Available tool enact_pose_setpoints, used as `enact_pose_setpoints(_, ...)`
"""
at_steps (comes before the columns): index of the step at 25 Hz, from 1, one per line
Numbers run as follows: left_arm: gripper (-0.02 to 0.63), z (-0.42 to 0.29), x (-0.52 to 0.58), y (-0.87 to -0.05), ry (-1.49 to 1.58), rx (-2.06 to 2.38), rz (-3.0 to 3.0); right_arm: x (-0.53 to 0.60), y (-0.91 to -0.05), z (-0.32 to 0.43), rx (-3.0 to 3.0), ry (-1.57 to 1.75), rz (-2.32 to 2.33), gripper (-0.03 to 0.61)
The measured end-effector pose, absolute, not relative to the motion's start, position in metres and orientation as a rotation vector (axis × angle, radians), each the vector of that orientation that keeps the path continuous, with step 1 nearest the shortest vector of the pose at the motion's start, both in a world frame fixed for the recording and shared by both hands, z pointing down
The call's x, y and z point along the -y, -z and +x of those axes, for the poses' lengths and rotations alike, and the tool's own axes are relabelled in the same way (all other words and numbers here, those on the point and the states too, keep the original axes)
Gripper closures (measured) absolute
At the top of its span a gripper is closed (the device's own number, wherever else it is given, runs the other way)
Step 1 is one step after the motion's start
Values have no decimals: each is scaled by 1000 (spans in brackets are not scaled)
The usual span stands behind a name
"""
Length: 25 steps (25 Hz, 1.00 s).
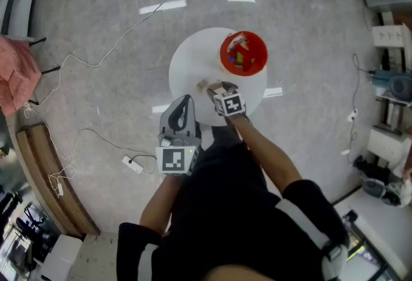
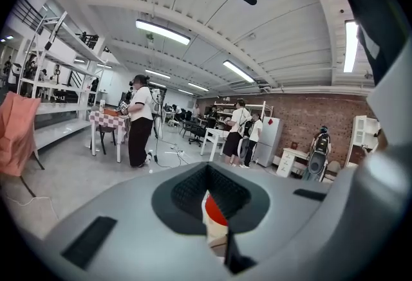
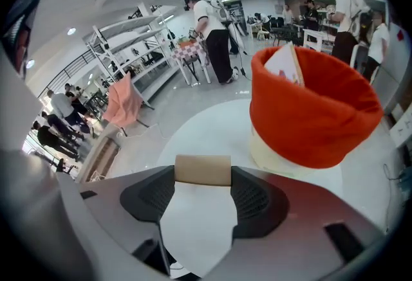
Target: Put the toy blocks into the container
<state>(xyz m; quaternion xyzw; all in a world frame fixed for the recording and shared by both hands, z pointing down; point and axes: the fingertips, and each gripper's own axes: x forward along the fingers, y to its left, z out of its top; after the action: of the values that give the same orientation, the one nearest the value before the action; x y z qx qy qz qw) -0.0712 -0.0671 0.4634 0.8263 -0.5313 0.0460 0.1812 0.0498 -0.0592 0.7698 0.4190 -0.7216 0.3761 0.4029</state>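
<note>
A red container (image 1: 243,53) with several coloured blocks inside stands on the far right of a small round white table (image 1: 190,58). In the right gripper view the red container (image 3: 312,106) rises just beyond the jaws on the right. My right gripper (image 3: 203,173) holds a tan wooden block (image 3: 203,169) by its ends, low over the table; both pads touch it. From above, the right gripper (image 1: 215,90) and the tan block (image 1: 206,85) sit near the table's front, short of the container. My left gripper (image 1: 181,114) hangs at the table's near edge, shut and empty. Through its slit a sliver of the container (image 2: 215,212) shows.
Cables and a white power strip (image 1: 132,164) lie on the grey floor to the left. A pink cloth (image 1: 16,74) and a wooden bench (image 1: 45,177) stand at the far left. Several people (image 2: 138,119) stand among tables and shelves in the background.
</note>
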Motion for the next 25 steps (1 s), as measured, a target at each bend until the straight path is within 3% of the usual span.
enact_pose_setpoints(13, 623, -43, 70, -444, -105, 1472, 2416, 113, -638, 73, 2160, -692, 1215, 308)
enact_pose_setpoints(25, 623, -31, 71, -438, -142, 1480, 2454, 163, -673, 176, 1936, -677, 1331, 308)
